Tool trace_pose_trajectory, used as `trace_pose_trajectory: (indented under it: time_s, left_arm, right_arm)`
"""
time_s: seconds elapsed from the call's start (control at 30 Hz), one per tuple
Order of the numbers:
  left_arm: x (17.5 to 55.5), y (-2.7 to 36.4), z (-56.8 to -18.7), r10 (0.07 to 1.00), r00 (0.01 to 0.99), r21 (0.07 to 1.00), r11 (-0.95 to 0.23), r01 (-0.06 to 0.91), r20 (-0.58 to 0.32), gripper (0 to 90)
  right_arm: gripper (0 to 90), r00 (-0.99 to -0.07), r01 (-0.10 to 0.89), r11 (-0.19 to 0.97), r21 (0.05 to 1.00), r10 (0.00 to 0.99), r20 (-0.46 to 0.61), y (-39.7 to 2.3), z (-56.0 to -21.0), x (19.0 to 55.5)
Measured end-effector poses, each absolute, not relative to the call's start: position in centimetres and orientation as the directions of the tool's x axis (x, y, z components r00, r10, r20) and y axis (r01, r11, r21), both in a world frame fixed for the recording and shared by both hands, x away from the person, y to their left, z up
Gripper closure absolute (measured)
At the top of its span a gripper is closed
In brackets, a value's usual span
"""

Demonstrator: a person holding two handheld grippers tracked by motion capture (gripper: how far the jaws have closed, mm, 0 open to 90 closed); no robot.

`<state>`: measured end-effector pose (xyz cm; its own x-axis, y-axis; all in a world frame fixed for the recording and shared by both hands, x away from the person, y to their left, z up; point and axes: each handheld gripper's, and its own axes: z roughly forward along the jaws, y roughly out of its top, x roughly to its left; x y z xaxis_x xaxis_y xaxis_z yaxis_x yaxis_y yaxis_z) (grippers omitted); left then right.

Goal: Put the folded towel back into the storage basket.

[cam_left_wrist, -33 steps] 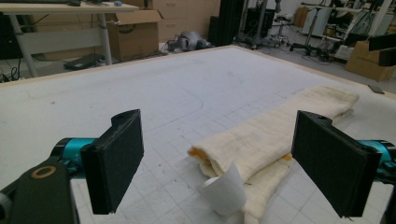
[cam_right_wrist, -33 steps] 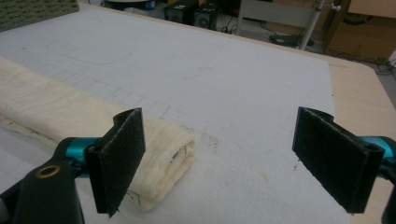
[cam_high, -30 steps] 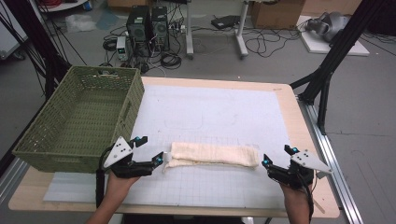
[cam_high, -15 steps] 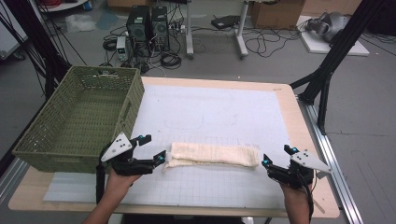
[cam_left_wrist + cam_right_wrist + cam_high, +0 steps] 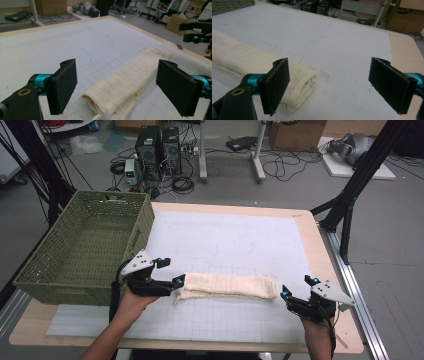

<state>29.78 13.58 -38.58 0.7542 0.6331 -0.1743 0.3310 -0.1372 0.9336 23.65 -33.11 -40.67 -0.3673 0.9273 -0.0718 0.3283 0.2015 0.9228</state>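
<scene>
A: High view, left to right: an empty green woven plastic basket sits at the table's left edge, then the left gripper at the near end of a folded cream-coloured cotton towel, which lies as a long strip across the white gridded mat. The right gripper waits just off the towel's far end.

B: Are the tongs holding anything?

A: No. In the left gripper view the jaws stand wide apart, released, straddling the towel's end. The right gripper view shows the same: jaws spread, the towel's end just beside the left pad.

B: How would it handle?

A: Light, soft and limp, I judge; it will sag and may unfold if lifted by one layer. Pinching all layers at each end looks best. There is possibly a small tag at the near end, though that is blurred.
</scene>
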Motion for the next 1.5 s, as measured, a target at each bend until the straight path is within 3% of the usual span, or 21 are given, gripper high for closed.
trace_pose_trajectory:
  time_s: [1.0, 1.5]
  left_arm:
    - [33.4, 10.7, -42.8, 0.693, 0.691, 0.803, -0.284, 0.524, -0.205, 26.6]
    - [33.6, 9.6, -44.2, 0.723, 0.675, 0.735, -0.377, 0.564, -0.148, 43.8]
  right_arm:
    - [15.9, -0.375, 0.339, 0.21, 0.917, 0.924, -0.073, -33.0, -40.9, 23.8]
    - [15.9, -0.356, 0.337, 0.212, 0.917, 0.931, -0.084, -33.8, -40.7, 22.8]
